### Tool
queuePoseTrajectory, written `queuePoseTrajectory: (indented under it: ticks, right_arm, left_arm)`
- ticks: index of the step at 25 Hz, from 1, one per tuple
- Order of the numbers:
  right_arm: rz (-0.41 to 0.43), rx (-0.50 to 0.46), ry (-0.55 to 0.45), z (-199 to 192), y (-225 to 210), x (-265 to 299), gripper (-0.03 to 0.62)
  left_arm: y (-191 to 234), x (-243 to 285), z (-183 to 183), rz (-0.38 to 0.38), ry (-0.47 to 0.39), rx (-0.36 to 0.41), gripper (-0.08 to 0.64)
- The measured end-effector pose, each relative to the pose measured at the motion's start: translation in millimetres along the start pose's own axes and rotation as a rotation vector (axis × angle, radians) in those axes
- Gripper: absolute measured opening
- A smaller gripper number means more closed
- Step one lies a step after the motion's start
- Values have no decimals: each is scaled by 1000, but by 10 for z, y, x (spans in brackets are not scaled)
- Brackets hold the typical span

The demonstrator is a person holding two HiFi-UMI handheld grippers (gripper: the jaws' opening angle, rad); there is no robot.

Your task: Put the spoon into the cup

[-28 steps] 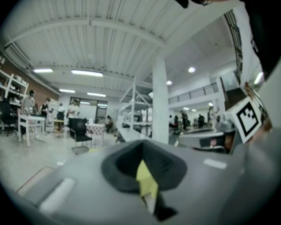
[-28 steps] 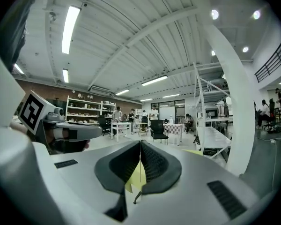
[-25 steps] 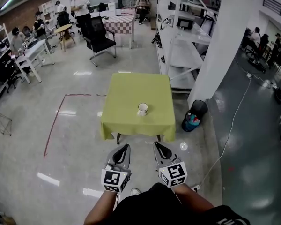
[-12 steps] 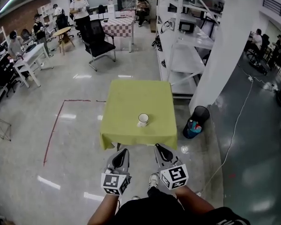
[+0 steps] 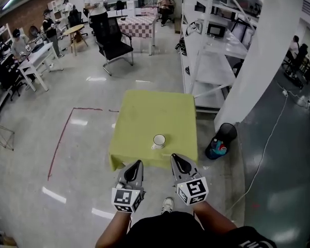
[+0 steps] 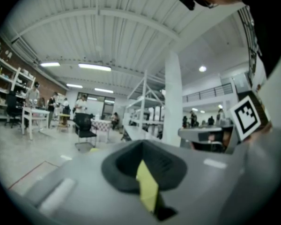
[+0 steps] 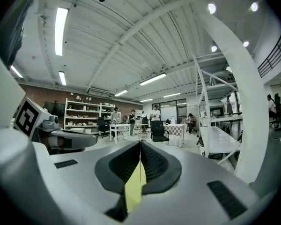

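Green tabletop (image 5: 144, 110) amid shiny floor (image 5: 82, 154); white cup (image 5: 158, 141) near front edge, right of middle. Left hand-held gripper (image 5: 137, 163), right hand-held gripper (image 5: 175, 157) short of that edge (jaws pressed together, nothing held).

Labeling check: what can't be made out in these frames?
- Spoon: not made out in any view. In the head view, anything beside the cup is too small to tell.
- Cup's inside: head view, too small.
- Table: missing from both gripper views, which show only the room and ceiling.
- Table legs: head view, hidden under the cloth.
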State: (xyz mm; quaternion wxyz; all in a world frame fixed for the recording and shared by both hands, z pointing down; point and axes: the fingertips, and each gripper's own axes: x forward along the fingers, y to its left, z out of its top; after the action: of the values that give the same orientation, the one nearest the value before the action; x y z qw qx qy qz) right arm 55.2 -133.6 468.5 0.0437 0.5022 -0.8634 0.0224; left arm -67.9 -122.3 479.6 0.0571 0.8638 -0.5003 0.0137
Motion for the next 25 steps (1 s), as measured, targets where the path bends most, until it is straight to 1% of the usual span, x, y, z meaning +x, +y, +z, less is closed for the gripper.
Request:
queuePoseTrajectory:
  ticks: [4, 8, 14, 21, 25]
  right_arm:
    - [24, -4, 1, -1, -180, 184, 11]
    - [36, 17, 5, -18, -374, 304, 11]
    - [61, 26, 11, -81, -640, 380, 11]
    - [85, 27, 26, -120, -742, 487, 11]
    - [96, 26, 34, -132, -783, 549, 11]
  left_arm:
    - [36, 234, -5, 21, 12, 5, 6]
    - [40, 427, 10, 37, 25, 7, 7]
    - [-50, 644, 7, 64, 41, 16, 6]
    - [-108, 743, 11, 79, 58, 31, 7]
    - [-83, 815, -26, 84, 71, 27, 6]
